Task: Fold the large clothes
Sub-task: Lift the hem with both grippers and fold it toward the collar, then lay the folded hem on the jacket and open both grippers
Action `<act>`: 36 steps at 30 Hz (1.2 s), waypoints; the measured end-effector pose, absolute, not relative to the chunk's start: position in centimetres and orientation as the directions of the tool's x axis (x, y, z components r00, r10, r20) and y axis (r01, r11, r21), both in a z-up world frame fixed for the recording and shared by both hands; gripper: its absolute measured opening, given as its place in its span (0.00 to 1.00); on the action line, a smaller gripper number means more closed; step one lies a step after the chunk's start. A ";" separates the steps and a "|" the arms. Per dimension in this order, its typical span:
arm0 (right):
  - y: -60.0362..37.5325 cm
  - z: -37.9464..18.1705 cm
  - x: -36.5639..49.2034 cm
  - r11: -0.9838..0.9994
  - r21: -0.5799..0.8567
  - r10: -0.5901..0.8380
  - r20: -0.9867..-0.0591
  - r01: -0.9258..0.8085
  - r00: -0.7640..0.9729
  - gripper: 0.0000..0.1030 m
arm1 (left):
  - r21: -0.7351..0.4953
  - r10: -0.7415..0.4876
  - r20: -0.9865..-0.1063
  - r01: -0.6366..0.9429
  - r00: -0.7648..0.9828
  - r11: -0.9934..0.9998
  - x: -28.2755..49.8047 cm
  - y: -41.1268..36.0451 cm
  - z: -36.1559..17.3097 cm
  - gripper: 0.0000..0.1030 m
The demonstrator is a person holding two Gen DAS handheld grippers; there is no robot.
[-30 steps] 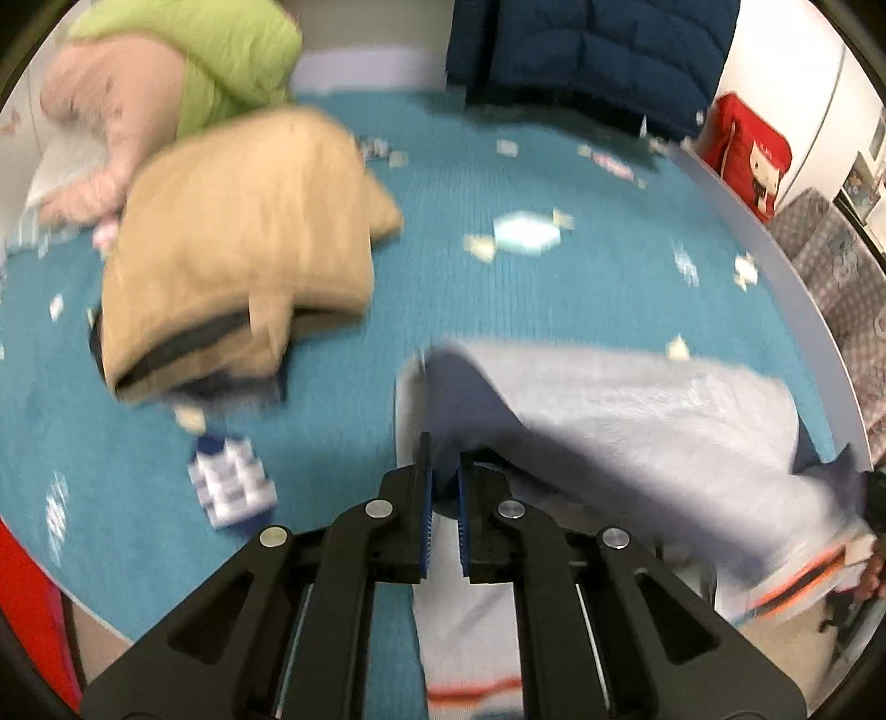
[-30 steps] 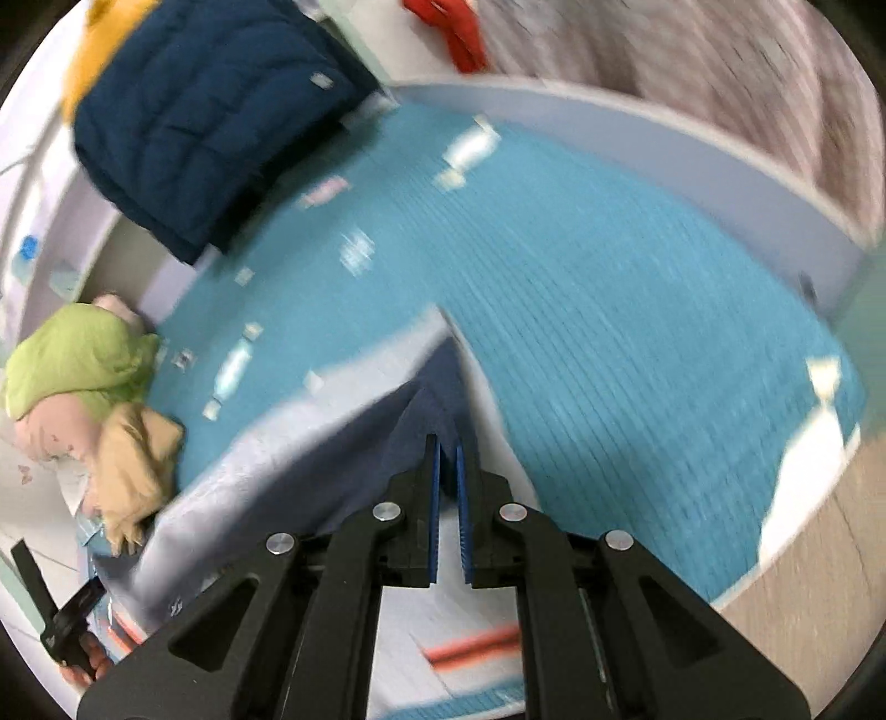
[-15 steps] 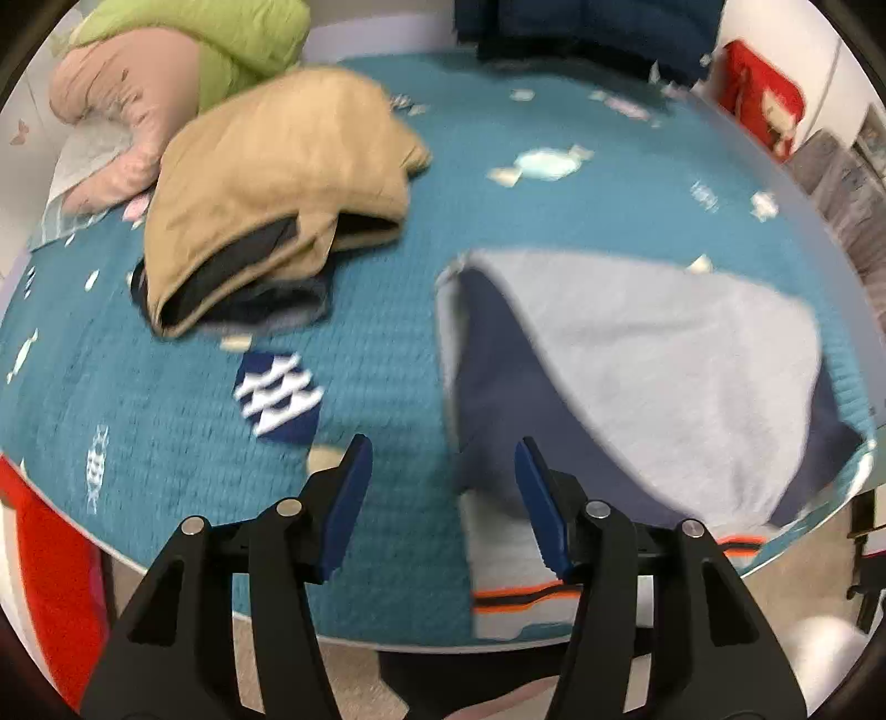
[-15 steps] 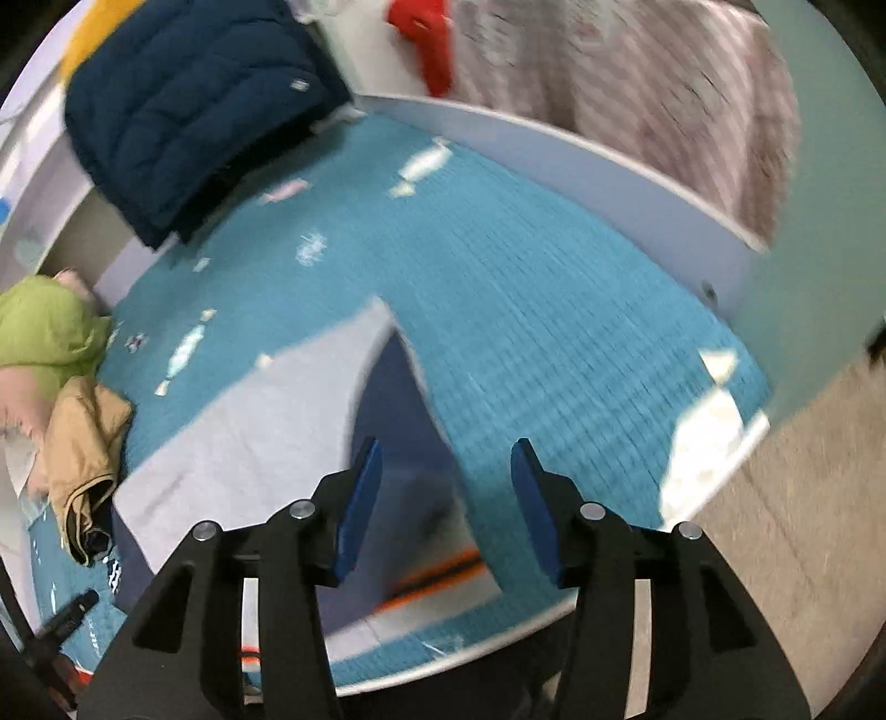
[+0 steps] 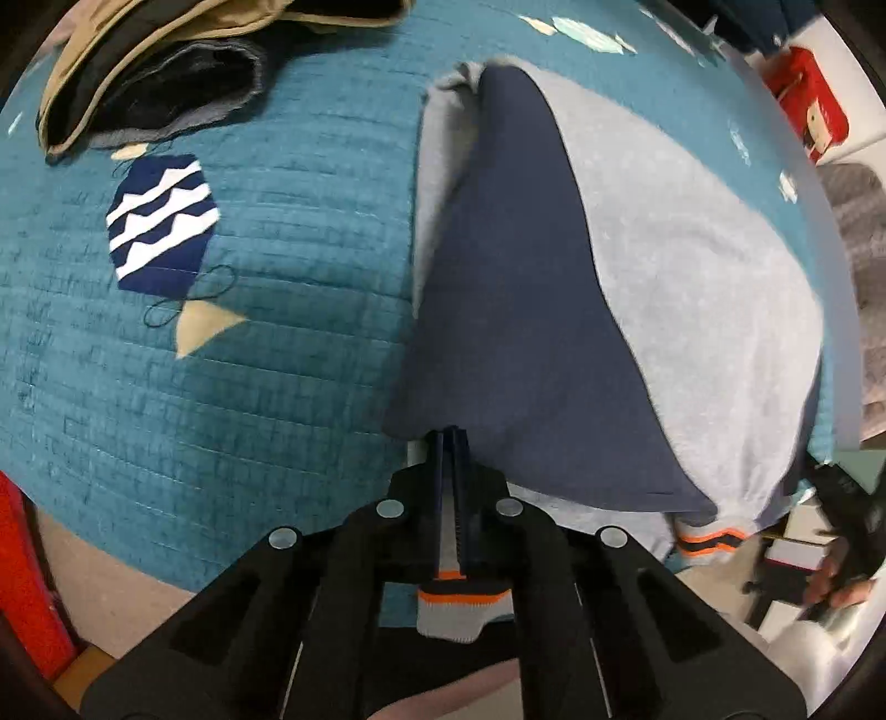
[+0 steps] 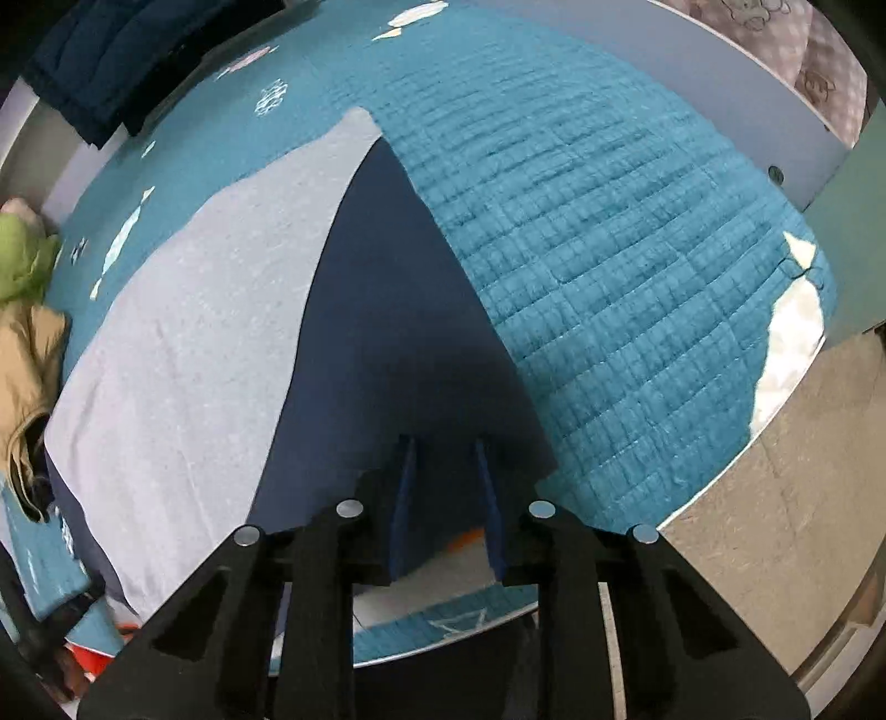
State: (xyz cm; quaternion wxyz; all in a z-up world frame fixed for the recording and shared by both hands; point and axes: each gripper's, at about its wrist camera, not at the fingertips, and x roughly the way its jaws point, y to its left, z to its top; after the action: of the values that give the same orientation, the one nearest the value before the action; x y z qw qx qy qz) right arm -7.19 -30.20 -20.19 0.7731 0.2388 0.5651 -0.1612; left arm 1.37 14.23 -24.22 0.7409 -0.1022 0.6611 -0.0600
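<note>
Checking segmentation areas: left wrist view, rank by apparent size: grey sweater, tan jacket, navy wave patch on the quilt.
1. grey sweater, by far largest.
2. tan jacket, though cut off by the frame edge, so its extent is unsure.
3. navy wave patch.

Under my work lies a teal quilted bedspread (image 5: 288,232) with a navy-and-white wave patch (image 5: 160,221). A tan jacket (image 5: 166,33) sits bunched at its far left. I see a dark blue padded coat (image 6: 111,61), something green (image 6: 22,255) and a red bag (image 5: 811,111).
</note>
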 end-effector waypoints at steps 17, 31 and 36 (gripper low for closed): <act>-20.6 -19.3 -4.3 0.897 0.335 0.306 -0.941 0.289 0.142 0.22 | -0.190 -0.206 -0.977 0.210 0.057 0.959 2.4 5.5 -22.6 0.06; -17.1 -17.6 -1.1 0.892 0.410 0.393 -0.911 0.187 0.121 0.21 | -0.175 -0.219 -0.970 0.318 0.109 0.932 4.2 1.2 -19.6 0.06; -17.7 -13.6 4.3 0.905 0.402 0.341 -0.880 0.136 0.330 0.21 | -0.146 -0.222 -0.931 0.263 0.288 0.954 9.6 1.9 -15.5 0.06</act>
State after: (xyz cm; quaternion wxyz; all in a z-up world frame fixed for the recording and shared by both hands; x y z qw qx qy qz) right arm 4.32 -17.68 -13.60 0.7887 0.2076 0.5751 0.0649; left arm 9.65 1.94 -15.52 0.8024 0.0178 0.5770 -0.1512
